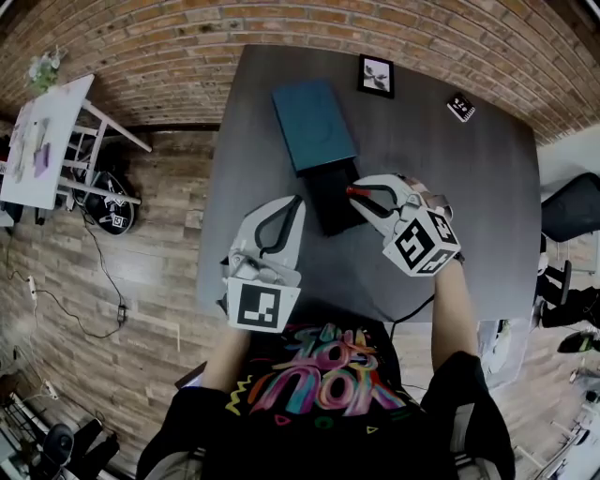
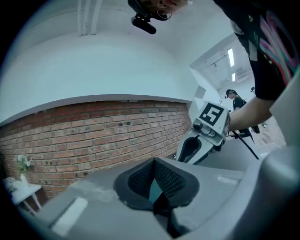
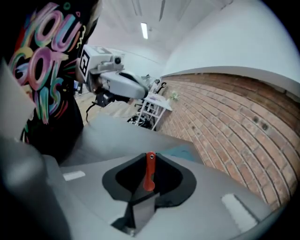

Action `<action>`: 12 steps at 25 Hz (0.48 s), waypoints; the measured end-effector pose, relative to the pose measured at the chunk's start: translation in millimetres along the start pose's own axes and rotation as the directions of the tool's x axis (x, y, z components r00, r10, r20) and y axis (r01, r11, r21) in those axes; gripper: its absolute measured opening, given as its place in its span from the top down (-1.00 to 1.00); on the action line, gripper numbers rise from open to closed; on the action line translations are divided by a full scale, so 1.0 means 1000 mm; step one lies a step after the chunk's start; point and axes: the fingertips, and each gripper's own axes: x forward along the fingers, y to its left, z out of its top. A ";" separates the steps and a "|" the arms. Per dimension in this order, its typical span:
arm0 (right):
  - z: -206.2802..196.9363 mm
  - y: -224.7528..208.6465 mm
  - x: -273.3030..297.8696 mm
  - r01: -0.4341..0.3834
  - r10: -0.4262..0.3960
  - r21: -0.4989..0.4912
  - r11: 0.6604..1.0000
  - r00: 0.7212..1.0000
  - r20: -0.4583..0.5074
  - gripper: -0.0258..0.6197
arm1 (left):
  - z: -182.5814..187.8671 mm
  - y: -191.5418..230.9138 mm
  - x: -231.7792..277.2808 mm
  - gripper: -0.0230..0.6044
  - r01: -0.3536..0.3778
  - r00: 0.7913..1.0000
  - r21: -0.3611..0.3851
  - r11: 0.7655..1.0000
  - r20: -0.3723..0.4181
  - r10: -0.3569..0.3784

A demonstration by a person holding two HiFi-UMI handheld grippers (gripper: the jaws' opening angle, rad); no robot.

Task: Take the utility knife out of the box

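The utility knife (image 1: 361, 193) has an orange handle and a silver body. It is clamped between the jaws of my right gripper (image 1: 353, 193), held in the air over the right side of the black box tray (image 1: 328, 202). In the right gripper view the knife (image 3: 149, 174) stands upright between the dark pads of that gripper (image 3: 150, 161). A teal lid (image 1: 314, 124) lies just behind the tray. My left gripper (image 1: 297, 201) hovers at the tray's left, its jaws together with nothing in them; its pads (image 2: 169, 180) meet in the left gripper view.
On the dark grey table (image 1: 487, 187) a small framed picture (image 1: 375, 75) and a marker tag (image 1: 460, 107) lie near the far edge. A brick wall (image 1: 300, 23) stands behind it. A white side table (image 1: 42, 141) stands on the wooden floor at the left.
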 end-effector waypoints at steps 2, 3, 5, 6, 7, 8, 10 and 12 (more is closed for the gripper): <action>0.008 -0.007 -0.016 0.059 -0.061 0.037 0.998 0.997 0.046 0.74 | 0.001 -0.003 0.001 0.93 0.007 1.000 -0.008 1.000 0.001 -0.007; 0.013 -0.010 -0.023 0.089 -0.092 0.056 0.994 0.993 0.068 0.74 | 0.002 -0.004 0.001 0.93 0.011 1.000 -0.010 1.000 0.000 -0.011; 0.022 -0.016 -0.040 0.145 -0.155 0.095 0.985 0.982 0.110 0.73 | 0.003 -0.006 0.002 0.93 0.019 1.000 -0.014 1.000 0.000 -0.019; 0.026 -0.018 -0.047 0.168 -0.183 0.114 0.979 0.974 0.132 0.73 | 0.003 -0.007 0.002 0.93 0.022 1.000 -0.020 1.000 0.002 -0.022; 0.030 -0.019 -0.055 0.186 -0.206 0.133 0.973 0.966 0.156 0.73 | 0.003 -0.008 0.003 0.93 0.024 1.000 -0.029 0.999 0.003 -0.024; 0.034 -0.019 -0.061 0.198 -0.225 0.153 0.968 0.958 0.180 0.73 | 0.003 -0.009 0.003 0.93 0.025 1.000 -0.043 0.999 0.003 -0.025; 0.039 -0.018 -0.073 0.212 -0.255 0.198 0.957 0.940 0.226 0.73 | 0.002 -0.010 0.003 0.93 0.026 1.000 -0.072 0.997 0.000 -0.026; 0.043 -0.016 -0.084 0.229 -0.297 0.255 0.939 0.916 0.271 0.73 | 0.001 -0.009 0.002 0.93 0.023 1.000 -0.088 0.996 -0.006 -0.023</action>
